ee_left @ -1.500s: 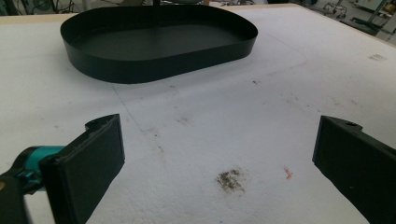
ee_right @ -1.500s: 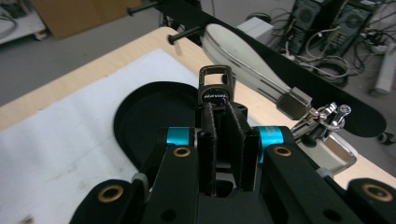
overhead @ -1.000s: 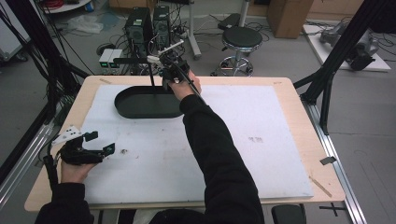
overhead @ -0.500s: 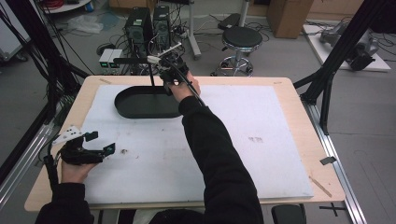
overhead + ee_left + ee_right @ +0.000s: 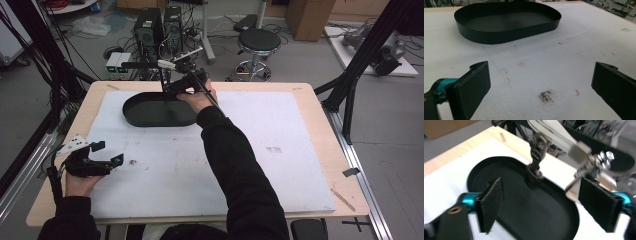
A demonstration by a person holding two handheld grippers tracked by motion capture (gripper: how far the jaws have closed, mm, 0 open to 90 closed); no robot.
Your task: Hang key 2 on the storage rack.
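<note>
Black tray (image 5: 159, 111) lies beneath the wide-open, empty right gripper (image 5: 172, 90).

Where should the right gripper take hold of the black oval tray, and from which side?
Grip the thin upright wall of the black oval tray, probably at its near long edge: the right gripper, its jaws just opened and empty, hangs over it. Come from above, one jaw inside and one outside the rim; the floor lies flat on the table, so nothing else offers purchase.

One black tray (image 5: 150, 116), two grippers, one stool (image 5: 259, 41)
</note>
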